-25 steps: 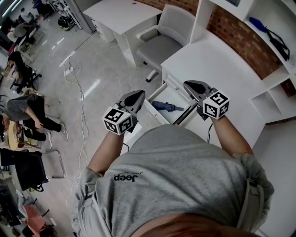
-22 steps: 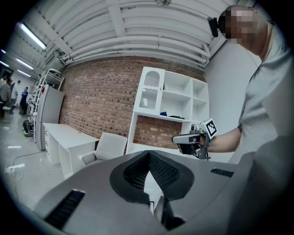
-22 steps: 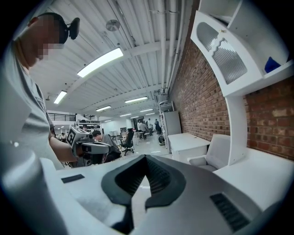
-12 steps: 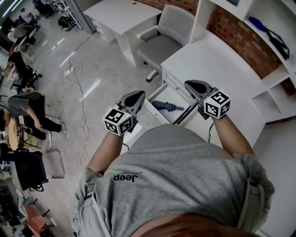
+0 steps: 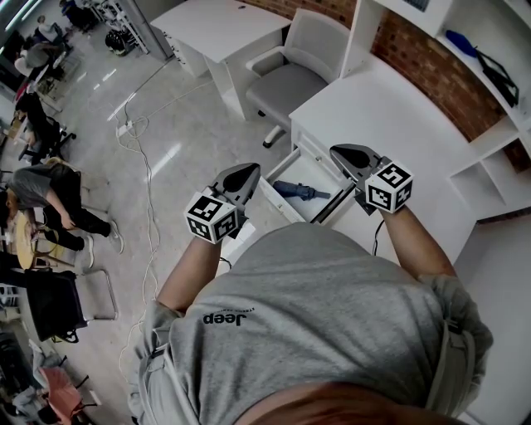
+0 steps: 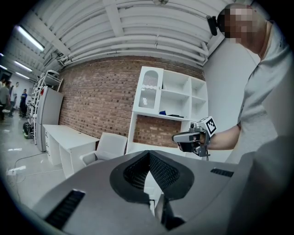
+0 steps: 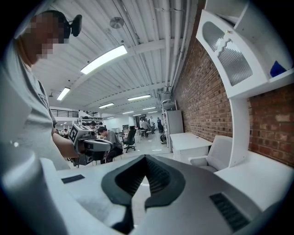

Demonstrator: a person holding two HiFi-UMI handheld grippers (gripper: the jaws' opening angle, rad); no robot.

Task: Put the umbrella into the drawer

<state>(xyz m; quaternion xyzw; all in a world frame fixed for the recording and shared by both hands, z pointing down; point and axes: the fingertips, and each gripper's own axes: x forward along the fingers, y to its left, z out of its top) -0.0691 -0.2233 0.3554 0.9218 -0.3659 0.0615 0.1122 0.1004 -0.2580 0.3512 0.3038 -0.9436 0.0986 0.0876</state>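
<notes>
A folded blue umbrella (image 5: 300, 191) lies inside the open white drawer (image 5: 284, 204) of the desk (image 5: 390, 116), seen in the head view. Both grippers hover above the drawer, held apart on either side of it. My left gripper (image 5: 246, 171) is to the drawer's left, shut and holding nothing. To the drawer's right is my right gripper (image 5: 341, 153), also shut and empty. In the left gripper view the jaws (image 6: 149, 154) meet, and the right gripper (image 6: 190, 137) shows across from them. The jaws (image 7: 145, 158) in the right gripper view are together too, with the left gripper (image 7: 92, 145) beyond.
A grey office chair (image 5: 294, 70) stands beyond the drawer, beside a second white desk (image 5: 220, 25). White shelves (image 5: 498, 124) line the brick wall on the right. A cable (image 5: 137, 141) trails on the floor, and people (image 5: 50, 199) sit at far left.
</notes>
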